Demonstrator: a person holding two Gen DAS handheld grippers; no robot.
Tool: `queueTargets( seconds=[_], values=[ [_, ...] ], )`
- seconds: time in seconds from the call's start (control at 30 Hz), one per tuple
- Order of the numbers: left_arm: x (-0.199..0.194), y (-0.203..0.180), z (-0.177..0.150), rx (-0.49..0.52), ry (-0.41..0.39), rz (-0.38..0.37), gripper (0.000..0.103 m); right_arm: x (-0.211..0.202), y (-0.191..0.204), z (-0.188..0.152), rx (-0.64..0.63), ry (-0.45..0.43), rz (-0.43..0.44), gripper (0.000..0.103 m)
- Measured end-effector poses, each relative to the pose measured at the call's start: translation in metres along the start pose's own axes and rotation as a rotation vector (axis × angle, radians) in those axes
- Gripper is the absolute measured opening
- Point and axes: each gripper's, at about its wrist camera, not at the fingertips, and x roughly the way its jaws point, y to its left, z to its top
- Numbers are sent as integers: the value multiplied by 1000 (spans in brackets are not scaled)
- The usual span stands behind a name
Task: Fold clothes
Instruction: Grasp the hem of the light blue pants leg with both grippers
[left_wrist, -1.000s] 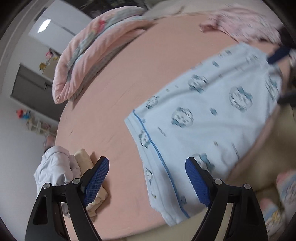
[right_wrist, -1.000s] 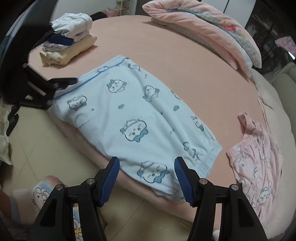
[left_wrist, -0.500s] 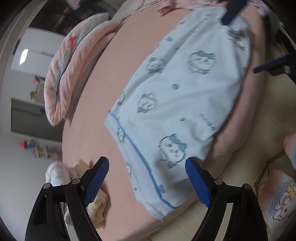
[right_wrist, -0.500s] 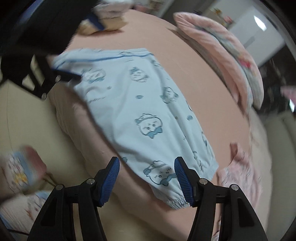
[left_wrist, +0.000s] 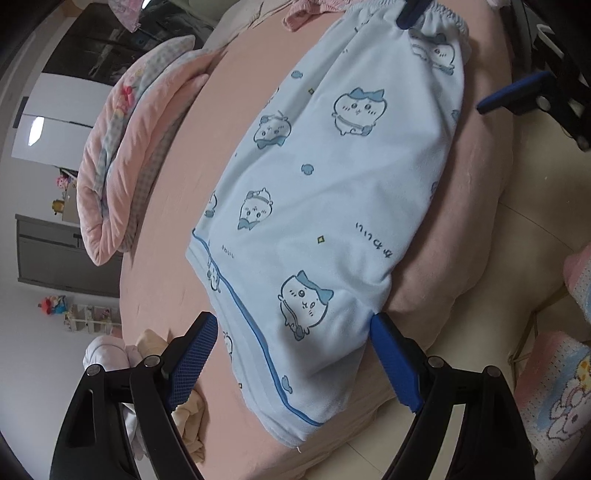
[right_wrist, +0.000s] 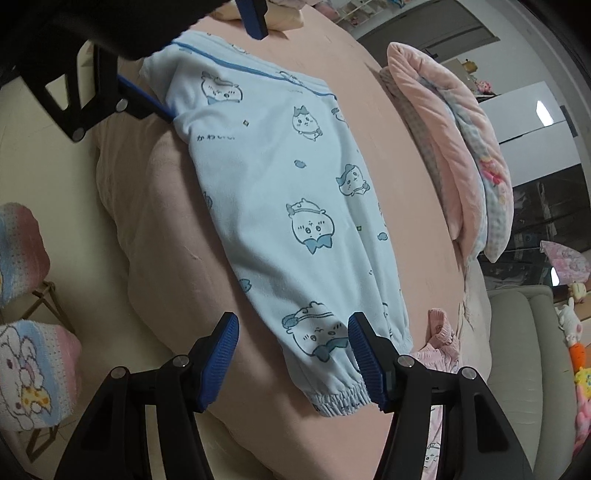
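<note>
Light blue pyjama trousers (left_wrist: 332, 192) with cartoon prints lie flat along the edge of a pink bed (left_wrist: 177, 206). Their blue-piped waist end sits between the fingers of my left gripper (left_wrist: 291, 354), which is open. The elastic cuff end (right_wrist: 340, 395) lies between the fingers of my right gripper (right_wrist: 293, 362), also open. The same trousers (right_wrist: 288, 192) fill the right wrist view, with the left gripper (right_wrist: 184, 70) at their far end. The right gripper (left_wrist: 461, 55) shows at the top right of the left wrist view.
A rolled pink quilt (left_wrist: 122, 158) lies along the bed's far side. Folded clothes (left_wrist: 155, 369) are stacked near the left gripper. A pink garment (right_wrist: 439, 339) lies beyond the cuff end. Slippered feet (right_wrist: 26, 332) stand on the pale floor (left_wrist: 535, 206) beside the bed.
Both grippers have dropped lower and closer to the trousers' two ends, tilting toward the bed's edge. The waist and cuff now lie between the open fingers.
</note>
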Motion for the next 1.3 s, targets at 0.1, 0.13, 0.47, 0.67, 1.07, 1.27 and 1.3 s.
queueTargets(
  seconds=[0.1,0.13,0.47,0.67,1.07,1.27,1.3],
  values=[
    [1,-3,-2,19,-14,8,85,4,-1,-3,-33,8,-31,61],
    [1,-3,-3,22,-20,9,85,5,-2,-4,-38,12,-37,61],
    [11,13,9,-53,-15,40,85,25,-9,1,24,19,-86,61],
    [11,1,3,2,-60,144,96,29,1,1,-26,6,-150,61],
    [15,-5,-30,94,-202,332,103,32,9,-5,-64,15,-208,62],
    [17,-2,-38,180,-159,346,103,32,8,-16,-39,35,-215,62],
    [18,-2,-41,196,-152,358,103,32,9,-17,-40,42,-219,62]
  ],
)
